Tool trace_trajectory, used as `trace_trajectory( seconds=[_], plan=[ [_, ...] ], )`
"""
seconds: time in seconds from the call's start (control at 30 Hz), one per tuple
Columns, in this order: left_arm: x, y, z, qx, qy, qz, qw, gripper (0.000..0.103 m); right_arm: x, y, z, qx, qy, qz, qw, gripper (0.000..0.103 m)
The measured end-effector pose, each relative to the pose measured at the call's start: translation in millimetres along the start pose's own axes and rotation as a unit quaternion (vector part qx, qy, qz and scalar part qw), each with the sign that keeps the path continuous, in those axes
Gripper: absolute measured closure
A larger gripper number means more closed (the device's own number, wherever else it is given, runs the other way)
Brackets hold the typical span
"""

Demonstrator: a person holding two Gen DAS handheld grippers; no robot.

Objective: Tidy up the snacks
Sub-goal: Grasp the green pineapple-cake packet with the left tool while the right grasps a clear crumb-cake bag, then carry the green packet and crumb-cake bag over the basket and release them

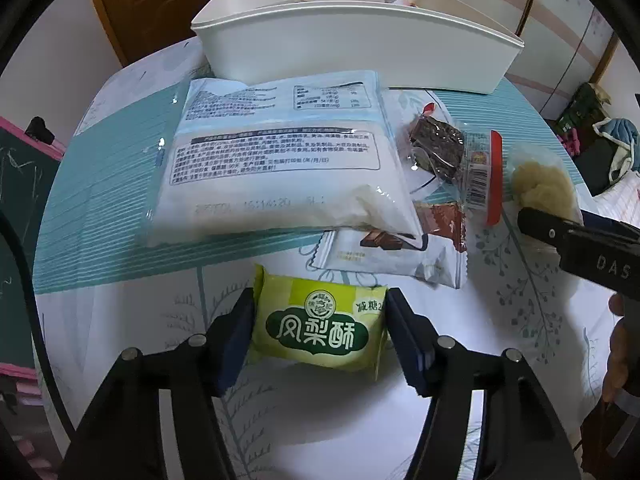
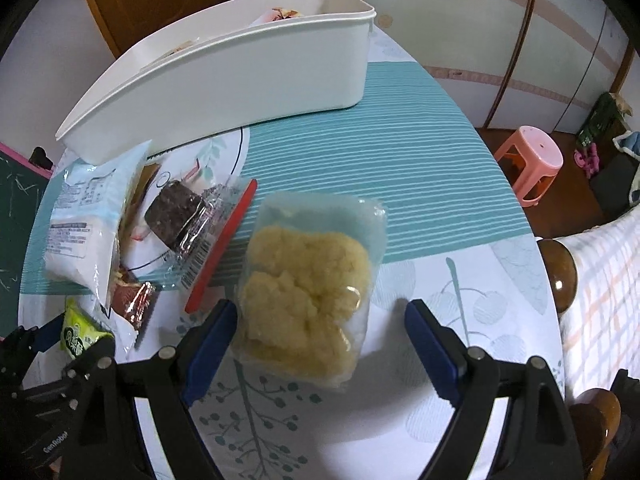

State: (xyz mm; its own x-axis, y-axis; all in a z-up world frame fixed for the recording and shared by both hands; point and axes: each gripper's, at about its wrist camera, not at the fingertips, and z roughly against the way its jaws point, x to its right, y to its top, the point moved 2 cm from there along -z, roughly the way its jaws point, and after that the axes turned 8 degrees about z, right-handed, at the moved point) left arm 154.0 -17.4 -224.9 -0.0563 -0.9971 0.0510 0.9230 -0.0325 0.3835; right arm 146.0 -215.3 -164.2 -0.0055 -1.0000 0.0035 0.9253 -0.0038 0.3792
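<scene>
Contents of the white plastic bin [image 2: 224,80] mostly hidden behind its wall. Left gripper [image 1: 320,332] clamps the green pineapple-cake packet [image 1: 318,326]; right gripper [image 2: 320,332] gapes around the clear bag of yellow crumbly snack [image 2: 308,288], bare tablecloth [image 2: 460,280] rightward.

We see dim, cool indoor light, soft shadows under the packets, glare on the tablecloth [image 1: 320,400] (near the bottom), and strong fisheye bending with black corners.

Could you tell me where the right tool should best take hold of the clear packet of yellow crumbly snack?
Grip the clear packet across its narrow width at the near end, coming in low from the near table edge. It lies flat lengthwise between the open right tool's fingers, with bare tablecloth on its right.
</scene>
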Motion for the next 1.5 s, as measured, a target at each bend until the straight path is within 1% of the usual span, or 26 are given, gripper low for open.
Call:
trace_trajectory(
  seconds=[0.07, 0.3, 0.37, 0.4, 0.43, 0.47, 0.5, 0.53, 0.6, 0.7, 0.8, 1.0, 1.1, 1.27, 1.5],
  plan=[
    [0, 0, 1, 0.001, 0.001, 0.003, 1.0, 0.043, -2, -1, 0, 0.002, -0.003, 0.009, 1.0, 0.016],
    [-5, -4, 3, -0.001, -0.001, 0.011, 0.9999, 0.044, -2, -4, -1, 0.013, -0.007, 0.009, 1.0, 0.016],
    [-6, -4, 5, -0.001, -0.001, 0.013, 0.9999, 0.047, -3, -5, -1, 0.015, -0.007, 0.009, 1.0, 0.017],
    [-7, -4, 5, -0.001, -0.001, 0.014, 0.9999, 0.047, -4, -6, 0, 0.015, -0.01, 0.013, 1.0, 0.02],
    [-7, -4, 6, -0.003, -0.001, 0.015, 0.9999, 0.048, -5, -6, 2, 0.019, -0.016, 0.016, 1.0, 0.037],
    [-9, -5, 6, -0.003, -0.001, 0.017, 0.9998, 0.049, -5, -7, 4, 0.024, -0.021, 0.021, 0.999, 0.049],
    [-11, -5, 6, -0.004, -0.002, 0.018, 0.9998, 0.049, -6, -7, 5, 0.021, -0.018, 0.021, 0.999, 0.054],
    [-12, -6, 8, -0.004, -0.003, 0.021, 0.9998, 0.049, -6, -7, 7, 0.022, -0.012, 0.016, 1.0, 0.057],
    [-13, -7, 11, 0.0, -0.004, 0.022, 0.9997, 0.05, -6, -7, 11, 0.023, 0.0, 0.011, 1.0, 0.059],
    [-14, -9, 22, 0.011, -0.008, 0.021, 0.9997, 0.05, -7, -12, 19, 0.025, 0.011, 0.01, 1.0, 0.06],
    [-14, -10, 36, 0.022, -0.01, 0.017, 0.9996, 0.05, -13, -17, 34, 0.038, 0.017, 0.018, 0.999, 0.06],
    [-6, 5, 84, 0.064, -0.009, -0.003, 0.9979, 0.05, -27, -11, 83, 0.089, 0.035, 0.035, 0.995, 0.06],
    [0, 20, 108, 0.082, -0.016, -0.005, 0.9965, 0.05, -30, -2, 108, 0.12, 0.039, 0.043, 0.991, 0.06],
    [6, 46, 148, 0.123, -0.017, -0.018, 0.9921, 0.05, -30, 23, 152, 0.171, 0.049, 0.047, 0.983, 0.06],
    [15, 101, 198, 0.177, -0.016, -0.033, 0.9835, 0.05, -20, 65, 194, 0.224, 0.046, 0.058, 0.972, 0.06]
  ],
)
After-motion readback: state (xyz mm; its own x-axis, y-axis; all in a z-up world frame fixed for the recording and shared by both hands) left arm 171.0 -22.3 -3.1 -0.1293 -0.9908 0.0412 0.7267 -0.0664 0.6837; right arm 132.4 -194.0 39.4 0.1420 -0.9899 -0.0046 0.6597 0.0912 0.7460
